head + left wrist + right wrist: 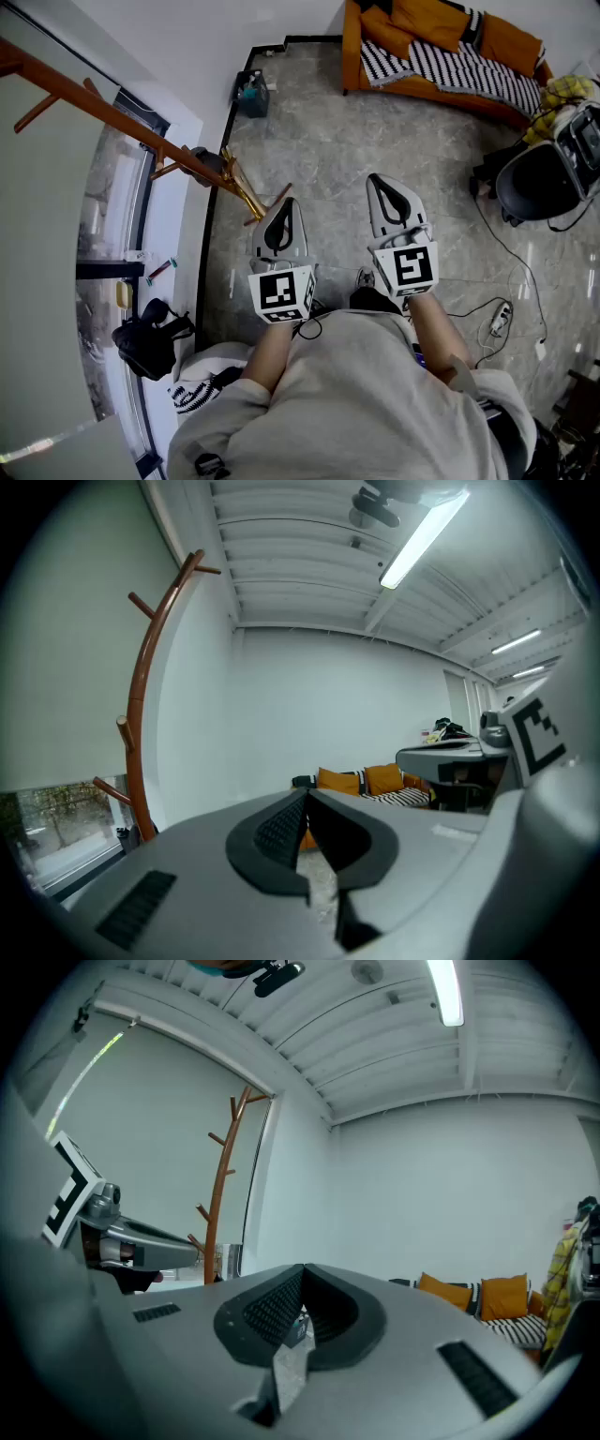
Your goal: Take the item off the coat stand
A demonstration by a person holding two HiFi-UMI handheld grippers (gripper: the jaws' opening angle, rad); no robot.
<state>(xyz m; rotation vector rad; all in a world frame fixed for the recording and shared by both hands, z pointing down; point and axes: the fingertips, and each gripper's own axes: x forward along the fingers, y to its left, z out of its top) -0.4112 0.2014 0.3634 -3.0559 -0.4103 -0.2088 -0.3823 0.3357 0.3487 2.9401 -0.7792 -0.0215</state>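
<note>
The brown wooden coat stand (112,114) runs from the upper left to its splayed feet (246,195) on the floor. Nothing hangs on the pegs that I can see. It also rises at the left in the left gripper view as the coat stand (148,686), and further off in the right gripper view as the coat stand (222,1194). My left gripper (286,206) is shut and empty, just right of the stand's feet. My right gripper (379,182) is shut and empty too, further right. In each gripper view the jaws meet at the tips with nothing between them.
A black bag (145,342) and a striped black-and-white item (199,392) lie by the window (117,234) at the lower left. An orange sofa (441,42) with a striped blanket stands at the back, with a blue bin (251,94) near the wall. A black chair (544,178) and cables (497,317) are on the right.
</note>
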